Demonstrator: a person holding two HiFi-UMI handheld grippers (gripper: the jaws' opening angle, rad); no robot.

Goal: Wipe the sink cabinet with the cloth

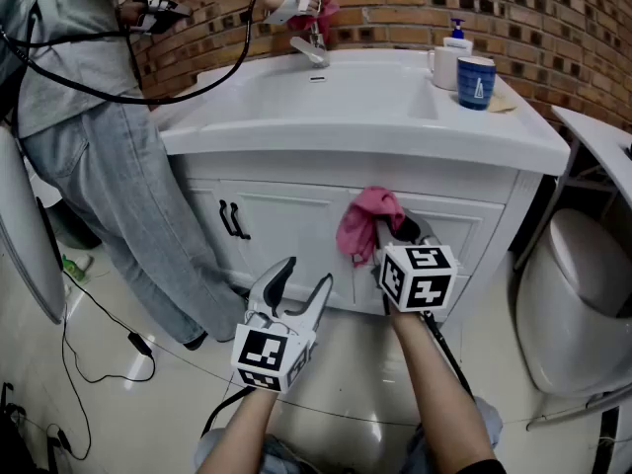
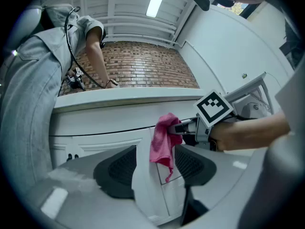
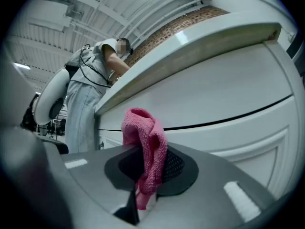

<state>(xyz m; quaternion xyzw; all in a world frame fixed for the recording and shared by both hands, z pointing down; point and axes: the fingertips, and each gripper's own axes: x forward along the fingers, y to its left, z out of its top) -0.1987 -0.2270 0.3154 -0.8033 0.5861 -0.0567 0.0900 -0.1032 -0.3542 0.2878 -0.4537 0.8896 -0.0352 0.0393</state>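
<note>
One bunched pink cloth (image 1: 360,223), pinched in right gripper (image 1: 391,233) fingers, at sink cabinet (image 1: 286,215); left gripper (image 1: 301,282) fingers spread, empty. Only head view shows blue cup (image 1: 475,82).

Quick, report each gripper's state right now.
Left gripper: open, nothing between its jaws.
Right gripper: shut on the pink cloth.

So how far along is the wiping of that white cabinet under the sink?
Done: the pink cloth is clamped in the right tool. In hand: it is held up at the cabinet front, just under the countertop; I can't confirm contact. Left: the wiping itself, since the panels show no marks of what has been covered. The left tool hangs open and empty.
</note>
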